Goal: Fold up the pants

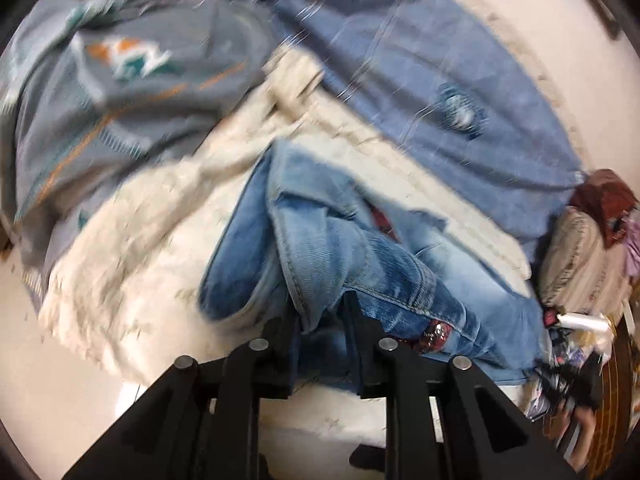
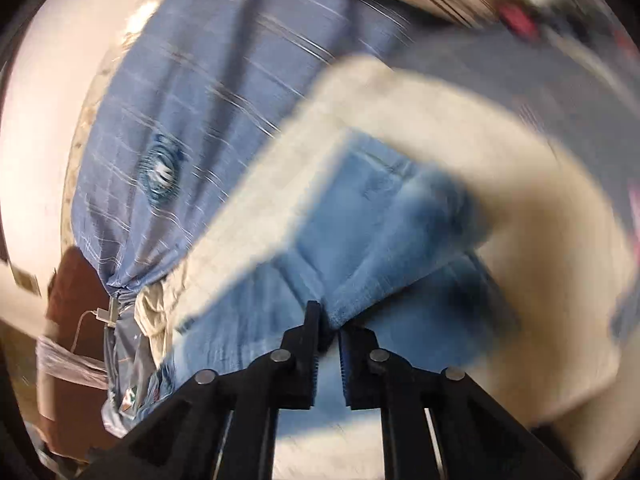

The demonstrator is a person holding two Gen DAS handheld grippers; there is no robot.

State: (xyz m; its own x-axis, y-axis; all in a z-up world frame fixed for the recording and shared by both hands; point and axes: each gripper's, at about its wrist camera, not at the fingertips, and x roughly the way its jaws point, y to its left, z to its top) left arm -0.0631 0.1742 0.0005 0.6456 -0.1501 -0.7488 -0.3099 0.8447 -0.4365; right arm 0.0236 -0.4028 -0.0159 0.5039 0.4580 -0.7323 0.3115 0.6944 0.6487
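Both the left hand-held gripper (image 1: pixel 320 312) and right hand-held gripper (image 2: pixel 329 322) pinch crumpled light-blue denim pants (image 1: pixel 340 248) (image 2: pixel 360 216) over the cream blanket (image 1: pixel 132 216).

Both views look out along their own jaws, close down onto the jeans (image 1: pixel 360 264) on a cream blanket (image 1: pixel 132 240). The left view faces further, toward a grey jersey (image 1: pixel 120 92). Both share the blue checked sheet (image 2: pixel 192 92).

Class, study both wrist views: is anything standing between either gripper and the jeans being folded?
Nothing visible does. The left gripper is shut on a fold of the jeans, and the right gripper pinches their edge too. The cream blanket lies under and beside them, not between.
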